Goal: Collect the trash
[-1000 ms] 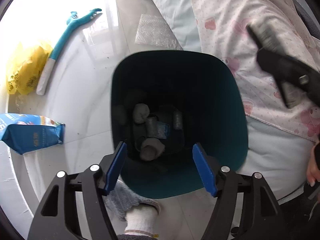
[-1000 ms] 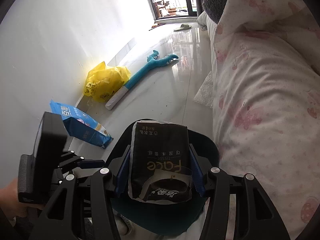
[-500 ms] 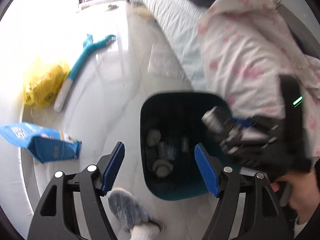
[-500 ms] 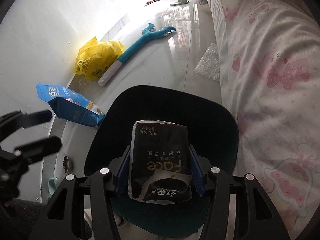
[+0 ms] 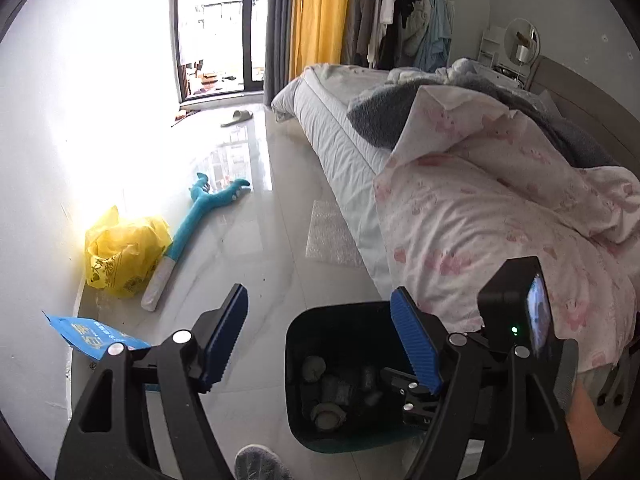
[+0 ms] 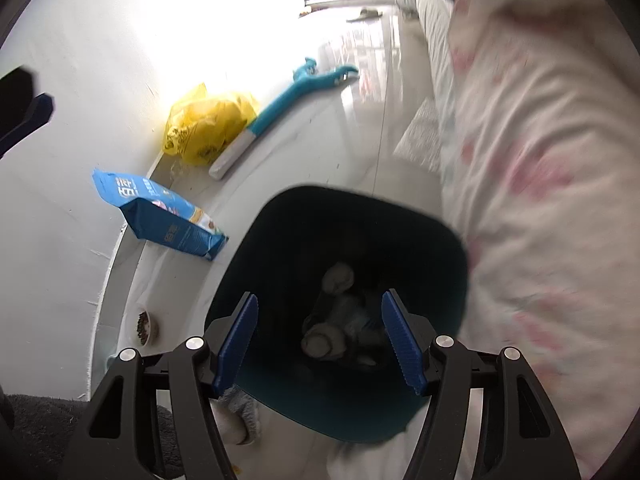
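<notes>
Right gripper (image 6: pixel 318 340), jaws just spread and empty, hangs over the bin (image 6: pixel 280 240); left gripper (image 5: pixel 320 336) spread, bag (image 5: pixel 120 256) at ten o'clock.

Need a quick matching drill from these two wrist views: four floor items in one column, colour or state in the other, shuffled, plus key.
Things:
1. plastic bag
2. trash bin
3. snack pouch
4. long-handled grabber toy

Descriptions:
A. dark teal, open top, trash inside
B. yellow, crumpled by the wall
C. teal with a white handle end, lying flat
D. blue, lying on its side near the wall

Pairs: 1-B, 2-A, 3-D, 4-C
</notes>
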Demonstrator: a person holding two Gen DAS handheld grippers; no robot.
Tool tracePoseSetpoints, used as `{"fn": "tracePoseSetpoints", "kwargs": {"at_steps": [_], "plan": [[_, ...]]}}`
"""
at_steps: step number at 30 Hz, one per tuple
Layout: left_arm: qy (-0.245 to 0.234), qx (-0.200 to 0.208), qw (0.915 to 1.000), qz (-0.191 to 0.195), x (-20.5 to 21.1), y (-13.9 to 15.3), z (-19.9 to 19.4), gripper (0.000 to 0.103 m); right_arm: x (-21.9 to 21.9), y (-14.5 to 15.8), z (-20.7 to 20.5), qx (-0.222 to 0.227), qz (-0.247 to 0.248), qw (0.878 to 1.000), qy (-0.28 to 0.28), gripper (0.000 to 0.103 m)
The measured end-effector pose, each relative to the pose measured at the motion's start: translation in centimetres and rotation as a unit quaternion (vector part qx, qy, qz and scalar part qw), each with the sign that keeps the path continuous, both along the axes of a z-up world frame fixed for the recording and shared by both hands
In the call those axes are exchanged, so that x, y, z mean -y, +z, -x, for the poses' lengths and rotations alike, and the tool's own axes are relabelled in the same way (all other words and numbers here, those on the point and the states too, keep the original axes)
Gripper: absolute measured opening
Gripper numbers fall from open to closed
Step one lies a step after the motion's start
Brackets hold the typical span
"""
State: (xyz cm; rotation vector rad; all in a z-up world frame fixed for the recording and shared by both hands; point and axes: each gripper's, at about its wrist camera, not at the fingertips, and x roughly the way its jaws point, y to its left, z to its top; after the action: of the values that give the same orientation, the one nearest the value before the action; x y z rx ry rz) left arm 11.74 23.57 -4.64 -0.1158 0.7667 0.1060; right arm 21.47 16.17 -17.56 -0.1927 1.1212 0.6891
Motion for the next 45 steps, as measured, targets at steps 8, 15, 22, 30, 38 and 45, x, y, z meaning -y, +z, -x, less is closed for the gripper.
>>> {"fn": "tracePoseSetpoints", "kwargs": {"at_steps": [8,15,22,30,38,45], "plan": [[0.0,0.071,0.9971,-0.027,3.4,3.4,0.2,0.09,5.7,9.1,2.0,0.138,-0.021,0.99,-0.033,0.078],[-0.038,0.119,0.9902,-0.063,8.8,4.2,0.6,0.097,12.5,12.0,2.6,0.193,-0.031,0.977,-0.083,0.082],[-0.076,0.141,0.984,-0.078,12.2,3.5,0.5,0.1,18.5,15.4,2.8,0.25,-0.053,0.959,-0.126,0.092],[-0.07,0.136,0.9825,-0.106,13.7,1.8,1.3,0.1,24.2,15.8,4.6,0.28,-0.058,0.945,-0.161,0.099],[-0.048,0.151,0.9841,-0.081,13.7,1.9,2.5,0.1,28.4,16.1,5.9,0.3,-0.07,0.932,-0.191,0.1],[-0.013,0.155,0.9851,-0.072,13.5,2.3,3.1,0.1,30.8,15.7,6.7,0.305,-0.07,0.93,-0.194,0.1]]}}
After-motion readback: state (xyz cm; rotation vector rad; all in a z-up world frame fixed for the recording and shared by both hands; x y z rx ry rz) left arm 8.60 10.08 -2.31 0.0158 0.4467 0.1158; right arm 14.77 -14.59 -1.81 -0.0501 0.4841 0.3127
